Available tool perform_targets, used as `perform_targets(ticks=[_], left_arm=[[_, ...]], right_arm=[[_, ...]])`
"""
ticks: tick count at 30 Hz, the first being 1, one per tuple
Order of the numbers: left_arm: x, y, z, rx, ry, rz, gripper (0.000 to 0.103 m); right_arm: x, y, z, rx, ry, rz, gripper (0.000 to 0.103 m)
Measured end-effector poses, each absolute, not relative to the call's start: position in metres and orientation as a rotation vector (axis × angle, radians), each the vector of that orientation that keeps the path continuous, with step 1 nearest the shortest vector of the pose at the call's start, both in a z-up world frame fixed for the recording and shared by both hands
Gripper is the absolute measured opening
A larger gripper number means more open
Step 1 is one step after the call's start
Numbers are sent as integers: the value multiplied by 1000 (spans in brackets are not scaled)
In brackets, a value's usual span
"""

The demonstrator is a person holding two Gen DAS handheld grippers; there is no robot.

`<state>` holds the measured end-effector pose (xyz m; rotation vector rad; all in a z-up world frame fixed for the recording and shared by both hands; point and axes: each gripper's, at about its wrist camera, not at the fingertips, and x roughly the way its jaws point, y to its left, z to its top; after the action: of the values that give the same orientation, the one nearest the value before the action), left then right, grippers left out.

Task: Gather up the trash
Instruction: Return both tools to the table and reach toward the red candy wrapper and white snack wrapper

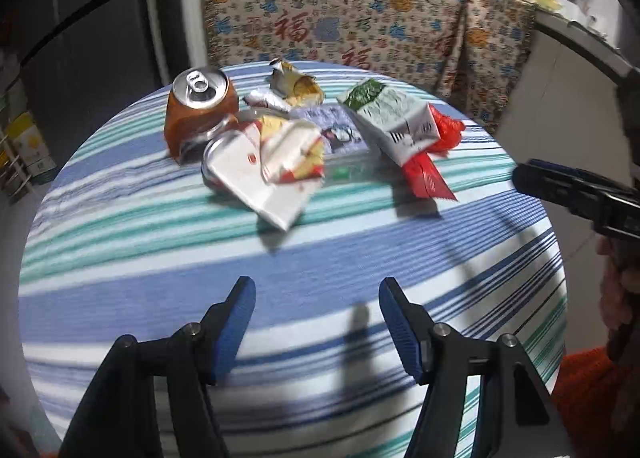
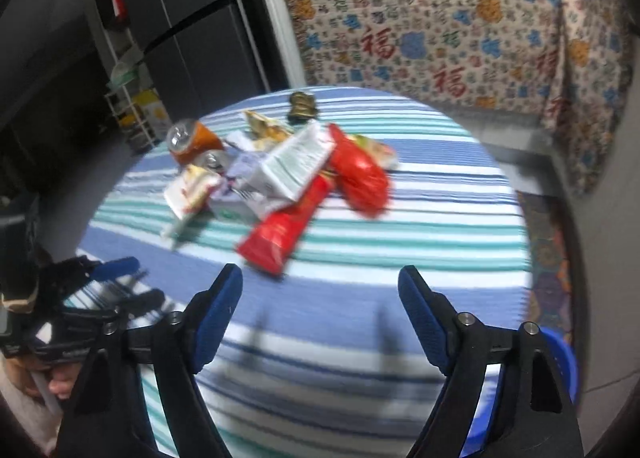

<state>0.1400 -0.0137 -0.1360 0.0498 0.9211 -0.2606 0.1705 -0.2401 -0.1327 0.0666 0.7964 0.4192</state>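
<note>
A pile of trash lies on the far half of a round striped table (image 1: 120,258). In it are an orange can (image 1: 198,110), a white and green carton (image 1: 394,118), a red wrapper (image 1: 428,174), a white snack wrapper (image 1: 272,178) and a crumpled foil wrapper (image 1: 294,84). My left gripper (image 1: 318,286) is open over the near stripes, short of the pile, with nothing between its fingers. In the right wrist view the red wrapper (image 2: 286,226) lies nearest, with the carton (image 2: 296,166) and can (image 2: 192,140) behind it. My right gripper (image 2: 320,274) is open and empty, just short of that wrapper.
A patterned cloth (image 2: 440,38) drapes furniture behind the table. A dark fridge (image 2: 188,18) stands at the back left, with a white rack (image 2: 132,114) beside it. A blue tub (image 2: 560,370) sits low at the right. The left gripper (image 2: 108,270) shows at the left edge.
</note>
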Motion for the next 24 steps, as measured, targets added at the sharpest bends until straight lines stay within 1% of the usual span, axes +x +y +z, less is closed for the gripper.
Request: perform_targets(ticks=[1, 3, 8, 9, 10, 11, 13, 17, 24], left_arm=[[142, -8, -136, 51, 920, -278, 66], [151, 2, -133, 50, 919, -320, 75], [169, 28, -132, 13, 908, -327, 75], [172, 37, -133, -15, 903, -328, 75], [171, 43, -133, -37, 897, -330, 75], [172, 48, -134, -54, 893, -331, 75], [176, 56, -135, -71, 891, -327, 75], [183, 59, -130, -45, 877, -305, 75], [198, 57, -138, -2, 877, -269, 75]], right_arm=[[176, -232, -133, 79, 798, 434, 82], [182, -214, -133, 80, 799, 454, 82], [205, -186, -148, 57, 840, 444, 82], [210, -182, -152, 54, 856, 433, 78], [213, -181, -156, 52, 869, 426, 70], [217, -181, -160, 54, 883, 419, 64], [222, -182, -166, 54, 910, 414, 33], [217, -193, -163, 47, 920, 412, 21], [188, -220, -154, -29, 957, 408, 19]])
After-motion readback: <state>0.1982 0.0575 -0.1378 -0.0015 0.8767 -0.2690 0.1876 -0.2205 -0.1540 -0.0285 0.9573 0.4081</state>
